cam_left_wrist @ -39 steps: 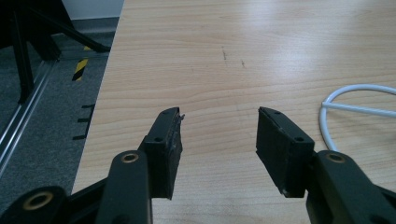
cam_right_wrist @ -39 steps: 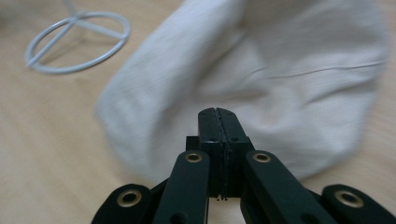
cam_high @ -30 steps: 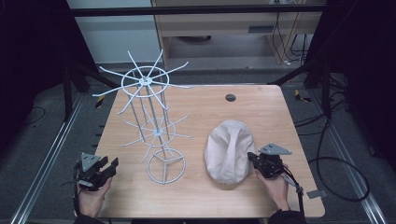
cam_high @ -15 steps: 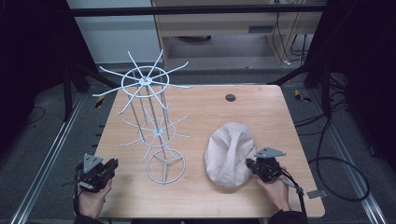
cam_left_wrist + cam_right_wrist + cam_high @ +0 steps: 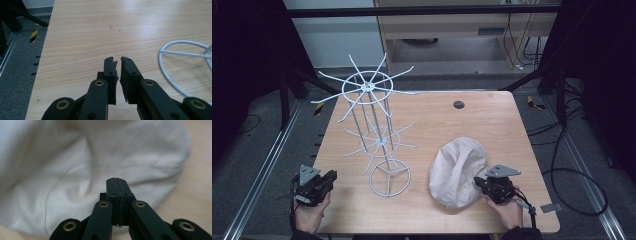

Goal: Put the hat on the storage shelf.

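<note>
**Wire stand and pale cap on a wooden surface, both grippers low at the near edge**

Wood-grain surface (image 5: 492,125) sits inside a dark frame, with grey floor around it and a pale cabinet behind. Cables trail over the floor to the right. A small dark round spot (image 5: 458,104) lies near the far edge.

A white wire stand (image 5: 377,135) rises left of centre: a ring base, thin uprights, and two tiers of radiating prongs. Its upper tier reaches out past the far-left edge of the surface. In the left gripper view, the ring base curves just to the right of the fingers, apart from them.

The pale cloth cap (image 5: 458,170) lies crumpled on the near right part of the surface, well apart from the stand.

The left gripper (image 5: 328,179) rests at the near-left corner, held in a hand (image 5: 309,216); its fingers (image 5: 128,72) are slightly parted over bare wood, holding nothing.

The right gripper (image 5: 479,183) sits at the cap's near-right edge, its fingers (image 5: 117,187) pressed together. The cap fills the blurred background there; the fingers seem to hold no cloth, though the tips may be touching it.
</note>
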A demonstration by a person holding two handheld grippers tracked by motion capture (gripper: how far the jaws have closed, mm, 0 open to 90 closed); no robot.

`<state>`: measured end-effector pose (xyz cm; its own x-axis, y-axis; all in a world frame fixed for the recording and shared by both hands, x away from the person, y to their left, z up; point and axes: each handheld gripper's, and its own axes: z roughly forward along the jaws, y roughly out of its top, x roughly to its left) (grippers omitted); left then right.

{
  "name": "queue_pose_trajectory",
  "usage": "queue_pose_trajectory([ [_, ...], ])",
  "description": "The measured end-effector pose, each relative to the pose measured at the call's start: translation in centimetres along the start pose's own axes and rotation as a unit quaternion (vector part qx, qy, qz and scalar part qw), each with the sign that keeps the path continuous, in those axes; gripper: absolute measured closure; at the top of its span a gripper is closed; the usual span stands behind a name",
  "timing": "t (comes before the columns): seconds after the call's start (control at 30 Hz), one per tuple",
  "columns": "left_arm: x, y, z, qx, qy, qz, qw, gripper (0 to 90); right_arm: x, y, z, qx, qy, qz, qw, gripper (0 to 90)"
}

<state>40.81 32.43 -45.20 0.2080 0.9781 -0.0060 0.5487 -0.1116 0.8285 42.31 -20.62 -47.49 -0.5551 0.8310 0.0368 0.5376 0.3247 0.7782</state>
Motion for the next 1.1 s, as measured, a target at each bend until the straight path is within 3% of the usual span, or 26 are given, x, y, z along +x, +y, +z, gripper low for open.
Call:
queue_pose_trajectory([
  [0.07, 0.0, 0.0, 0.1, -0.001, 0.001, -0.001, 1.0000, 82.1, -0.6, 0.6, -0.5, -0.024, -0.015, 0.007, 0.9996, 90.0],
  [0.2, 0.1, 0.0, 0.2, 0.002, 0.004, -0.002, 1.0000, 81.5, -3.0, 2.2, -0.7, -0.073, -0.056, 0.043, 0.9948, 90.0],
  [0.3, 0.2, 0.1, 0.2, 0.001, 0.006, -0.002, 1.0000, 81.2, -4.2, 3.0, 0.2, -0.085, -0.070, 0.051, 0.9926, 90.0],
  [0.43, 0.3, 0.0, 0.2, 0.002, 0.008, -0.003, 1.0000, 81.4, -5.7, 4.3, 2.3, -0.093, -0.068, 0.063, 0.9913, 90.0],
  [0.57, 0.1, -0.1, 0.1, 0.004, 0.005, -0.003, 1.0000, 83.1, -6.1, 5.0, 3.4, -0.102, -0.061, 0.066, 0.9907, 90.0],
  [0.77, -0.5, -0.2, -0.1, 0.009, -0.012, 0.001, 0.9999, 87.3, -6.2, 5.5, 4.8, -0.089, -0.045, 0.043, 0.9941, 90.0],
  [0.83, -0.9, -0.3, -0.3, 0.008, -0.022, 0.003, 0.9997, 88.3, -6.1, 5.2, 4.9, -0.062, -0.043, 0.026, 0.9968, 90.0],
  [0.93, -1.4, -0.5, -0.6, 0.008, -0.033, 0.008, 0.9994, 89.0, -5.8, 4.8, 4.5, -0.043, -0.044, 0.014, 0.9980, 90.0],
  [1.03, -2.8, -1.0, -1.2, 0.008, -0.054, 0.021, 0.9983, 89.4, -5.7, 4.4, 4.1, -0.038, -0.044, 0.007, 0.9983, 90.0],
  [1.1, -3.7, -1.1, -1.5, 0.008, -0.066, 0.030, 0.9973, 89.5, -5.8, 3.9, 3.8, -0.034, -0.043, 0.015, 0.9984, 90.0],
])
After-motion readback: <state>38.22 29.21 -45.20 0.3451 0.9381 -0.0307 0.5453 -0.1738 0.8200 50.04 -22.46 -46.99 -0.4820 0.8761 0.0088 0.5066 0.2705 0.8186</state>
